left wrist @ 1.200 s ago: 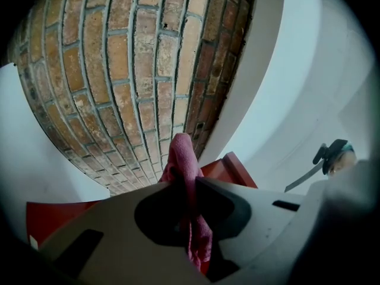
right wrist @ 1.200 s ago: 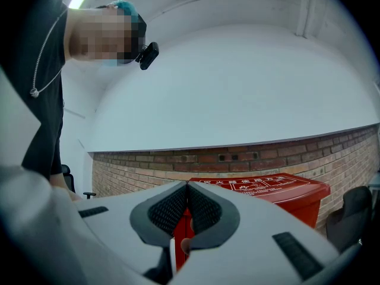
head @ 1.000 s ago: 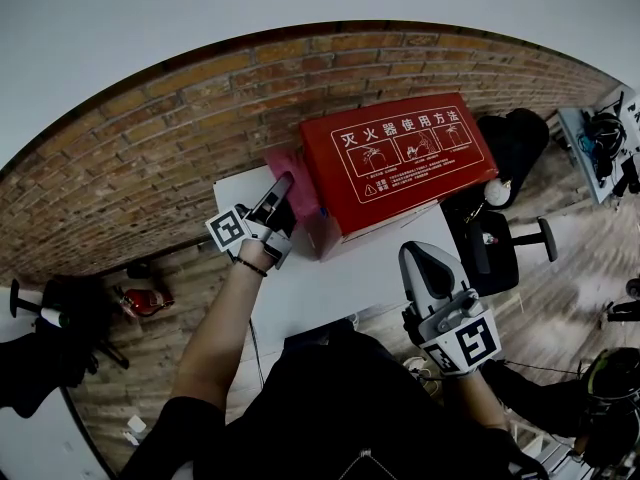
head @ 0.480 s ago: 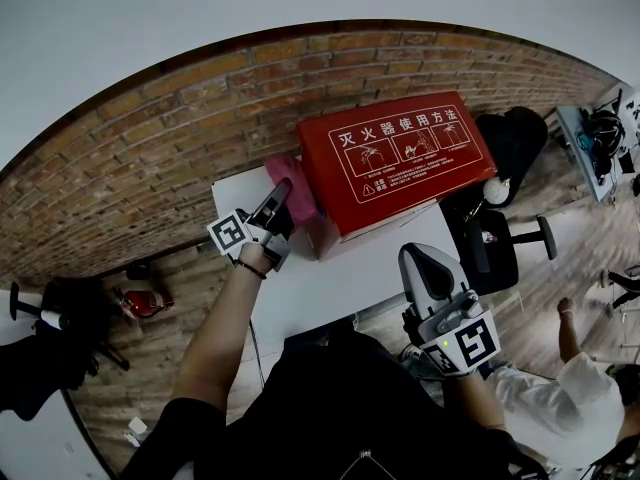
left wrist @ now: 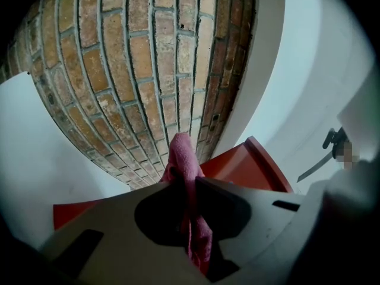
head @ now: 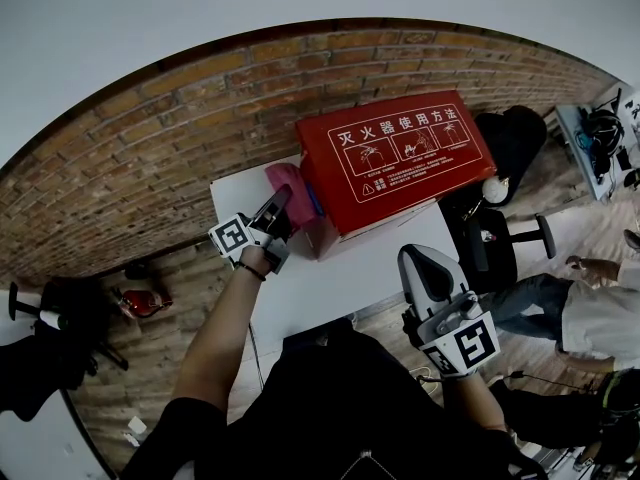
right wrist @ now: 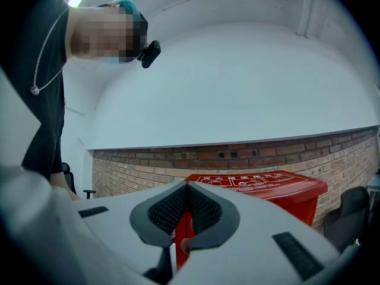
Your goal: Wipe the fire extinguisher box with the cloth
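The red fire extinguisher box (head: 400, 158) with white print on its lid stands on the white table (head: 340, 273) against the brick wall. My left gripper (head: 283, 196) is shut on a pink cloth (head: 288, 184), pressed to the box's left side. In the left gripper view the pink cloth (left wrist: 189, 189) sticks up from between the jaws, with the red box (left wrist: 249, 166) behind it. My right gripper (head: 425, 268) hovers over the table's near right part, shut and empty, away from the box. The right gripper view shows the red box (right wrist: 261, 189) ahead.
A brick wall (head: 180, 118) runs behind the table. A black office chair (head: 505, 233) stands right of the table, and a person (head: 590, 303) is at the far right. Dark equipment (head: 60, 338) sits on the floor at left.
My left gripper has slid the pink cloth a little along the box's left side. A person at the far right has moved. The right gripper has stayed still.
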Demonstrator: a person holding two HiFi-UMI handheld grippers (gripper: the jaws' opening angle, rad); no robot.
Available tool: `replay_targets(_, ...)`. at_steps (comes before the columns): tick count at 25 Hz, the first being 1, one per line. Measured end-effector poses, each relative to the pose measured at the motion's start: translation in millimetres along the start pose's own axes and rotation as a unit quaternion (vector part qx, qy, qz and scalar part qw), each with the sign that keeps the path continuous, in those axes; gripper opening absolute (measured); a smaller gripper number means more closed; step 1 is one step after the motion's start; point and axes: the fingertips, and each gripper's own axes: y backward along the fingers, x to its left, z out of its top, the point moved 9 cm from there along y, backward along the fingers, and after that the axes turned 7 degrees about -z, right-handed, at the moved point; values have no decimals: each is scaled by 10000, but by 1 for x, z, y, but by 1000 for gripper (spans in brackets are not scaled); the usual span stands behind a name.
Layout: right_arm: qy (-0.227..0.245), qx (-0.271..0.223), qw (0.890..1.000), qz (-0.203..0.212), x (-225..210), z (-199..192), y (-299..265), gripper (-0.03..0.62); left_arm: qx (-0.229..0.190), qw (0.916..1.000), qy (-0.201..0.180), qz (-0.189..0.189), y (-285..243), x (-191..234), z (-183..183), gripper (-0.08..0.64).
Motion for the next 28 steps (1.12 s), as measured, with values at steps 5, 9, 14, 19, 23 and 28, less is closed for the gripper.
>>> replay_targets(5,-24,-16,10000,12,0,2,0,20,34,9999,-58,91,1,5,-1,91)
replay_targets(9,-35,-3,10000,1,0,2,1,20,13,9999,-47,132,3,9,-3,89)
replay_targets(14,-50,-14,10000,1,-1,1,1,20,21,9998,-89,172,5,14,-4,89)
replay_targets(19,-155,70,9998,48,-1,0,1,20,31,9995,-93,303,8,19,-7,89)
replay_targets(23,-143,85,9998,76,1,0,0,20,58,9989,-213,406,12,24,-8,89)
replay_targets(28,-141,91,9998,94,1,0,0,20,99,9980,-299,542,15,29,-10,89)
